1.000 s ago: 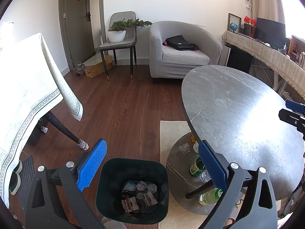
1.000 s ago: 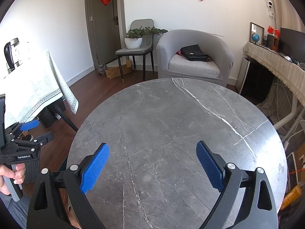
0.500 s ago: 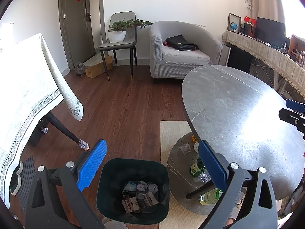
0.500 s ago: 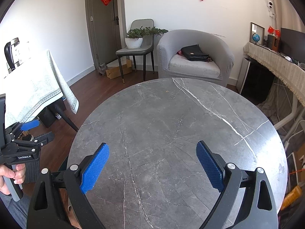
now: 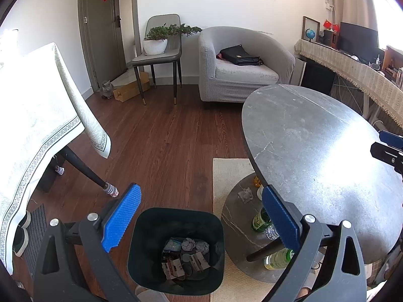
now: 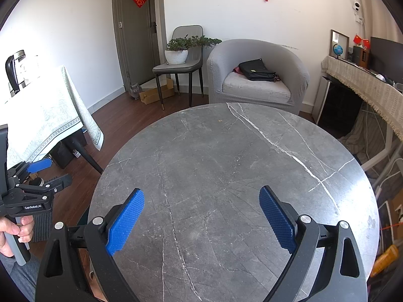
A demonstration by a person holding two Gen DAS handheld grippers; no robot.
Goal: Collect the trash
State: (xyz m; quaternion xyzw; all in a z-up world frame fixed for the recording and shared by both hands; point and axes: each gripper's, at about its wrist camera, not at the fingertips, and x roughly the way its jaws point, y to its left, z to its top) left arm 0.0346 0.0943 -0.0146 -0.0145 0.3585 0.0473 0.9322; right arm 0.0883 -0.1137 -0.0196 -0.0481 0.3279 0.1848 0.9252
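- Left wrist view: left gripper (image 5: 199,216) spread wide with nothing between the blue pads, hovering right above the dark bin (image 5: 176,251) on the floor beside the near-left edge of the counter (image 5: 314,151).
- Inside the bin: crumpled paper balls and small cartons (image 5: 185,256), so the trash gathered so far sits at the bottom, well below the rim.
- Under the counter, on its round lower base (image 5: 234,226): green bottles (image 5: 260,222), a clear bottle lying down, and a small crumpled wad (image 5: 246,194) near the base's far edge; probably trash yet to be picked, though hard to be sure.
- At the right border of this view: only the tip of the right gripper (image 5: 389,146) over the counter.
- Right wrist view: right gripper (image 6: 201,216) equally wide apart and holding nothing, poised over the bare grey top near its near edge.
- At the left border: the left gripper (image 6: 41,173) seen side-on, with a hand (image 6: 15,231) wrapped round its handle.
- Shown only from the left: the bin, its contents, and the bottles below. Shown only from the right: the whole counter top with no trash on it.
- Risks: reaching under the counter could knock a finger on its edge; round bottles likely to roll or slip from the pads; a careless swing could tip the light bin.
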